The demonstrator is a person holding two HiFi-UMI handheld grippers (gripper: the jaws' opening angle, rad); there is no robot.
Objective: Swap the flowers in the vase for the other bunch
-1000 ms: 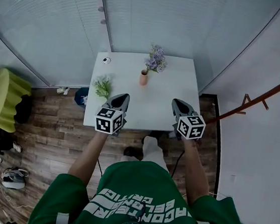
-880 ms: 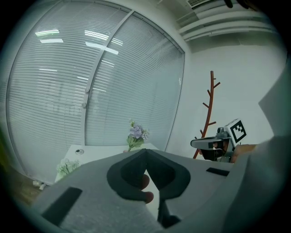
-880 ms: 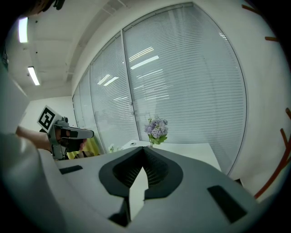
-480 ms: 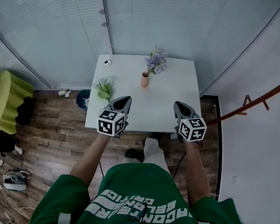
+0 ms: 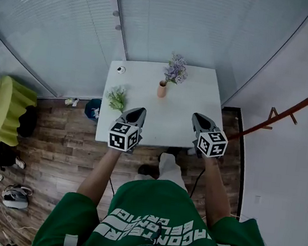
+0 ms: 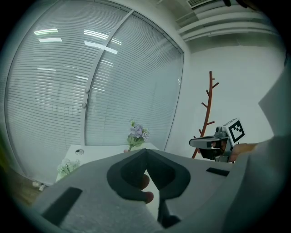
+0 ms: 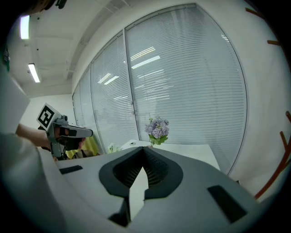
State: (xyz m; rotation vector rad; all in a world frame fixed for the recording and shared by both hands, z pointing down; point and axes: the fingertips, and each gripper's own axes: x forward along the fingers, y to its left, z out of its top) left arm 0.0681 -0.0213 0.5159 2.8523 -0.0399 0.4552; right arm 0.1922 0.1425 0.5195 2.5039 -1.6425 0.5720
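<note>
Head view: a purple flower bunch [image 5: 175, 71] stands in a small orange vase [image 5: 162, 89], far centre of a white table [image 5: 190, 96]; a green leafy bunch [image 5: 117, 97] is laid at the left edge.
Left gripper view: the left gripper [image 6: 145, 150] is clenched and empty.
Right gripper view: the right gripper [image 7: 145, 149] is likewise clenched and empty, and is judged parked at the near edge.

Bright, even, cool light; ceiling strips [image 7: 32, 72] throw glare streaks on blinds [image 7: 182, 68]. Heavy fisheye warp w/ dark vignette in both gripper views. Shadows soft.

coat rack [image 6: 208, 109]: right | yellow stool [image 5: 5, 107]: left | shoes [image 5: 15, 196]: wooden floor [image 5: 55, 155]
</note>
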